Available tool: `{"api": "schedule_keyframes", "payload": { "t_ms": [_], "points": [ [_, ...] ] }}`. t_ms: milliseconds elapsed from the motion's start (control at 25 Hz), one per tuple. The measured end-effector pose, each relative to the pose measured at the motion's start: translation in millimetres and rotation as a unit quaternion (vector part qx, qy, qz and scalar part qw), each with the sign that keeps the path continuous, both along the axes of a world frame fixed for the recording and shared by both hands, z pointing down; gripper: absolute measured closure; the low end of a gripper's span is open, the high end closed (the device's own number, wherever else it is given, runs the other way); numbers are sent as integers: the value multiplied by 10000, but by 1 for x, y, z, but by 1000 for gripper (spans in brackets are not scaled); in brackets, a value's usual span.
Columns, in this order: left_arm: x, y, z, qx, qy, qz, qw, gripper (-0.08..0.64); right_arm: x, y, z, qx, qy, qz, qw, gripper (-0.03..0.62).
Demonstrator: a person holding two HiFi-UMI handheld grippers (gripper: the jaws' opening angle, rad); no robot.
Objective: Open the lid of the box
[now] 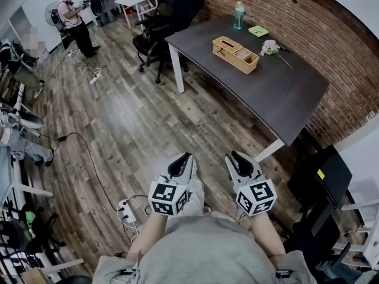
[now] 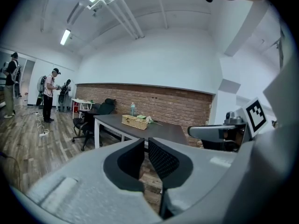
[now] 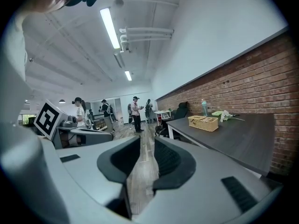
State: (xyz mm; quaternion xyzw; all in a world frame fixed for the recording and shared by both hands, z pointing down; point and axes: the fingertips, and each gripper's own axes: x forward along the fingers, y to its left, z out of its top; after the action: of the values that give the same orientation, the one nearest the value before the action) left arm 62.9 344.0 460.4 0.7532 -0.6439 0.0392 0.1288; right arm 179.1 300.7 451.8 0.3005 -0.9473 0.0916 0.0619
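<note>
A wicker box with its lid down over the left half stands on the dark table, far ahead of both grippers. It also shows small in the left gripper view as the box and in the right gripper view as the box. My left gripper is held close to my body over the wooden floor, jaws together and empty. My right gripper hangs beside it, its jaws apart with only floor showing between them.
On the table are a bottle, a green dish and white flowers. Black office chairs stand at the table's left end. A power strip with cables lies on the floor by my feet. A person stands far off.
</note>
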Motion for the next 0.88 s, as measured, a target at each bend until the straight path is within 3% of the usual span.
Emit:
{"api": "schedule_keyframes", "payload": {
  "t_ms": [160, 880],
  "points": [
    [-15, -21, 5, -28, 43, 11, 10000, 537, -14, -21, 3, -30, 18, -27, 10000, 475],
    [-86, -193, -7, 32, 69, 576, 9983, 398, -91, -185, -4, -74, 82, 290, 9995, 399]
  ]
}}
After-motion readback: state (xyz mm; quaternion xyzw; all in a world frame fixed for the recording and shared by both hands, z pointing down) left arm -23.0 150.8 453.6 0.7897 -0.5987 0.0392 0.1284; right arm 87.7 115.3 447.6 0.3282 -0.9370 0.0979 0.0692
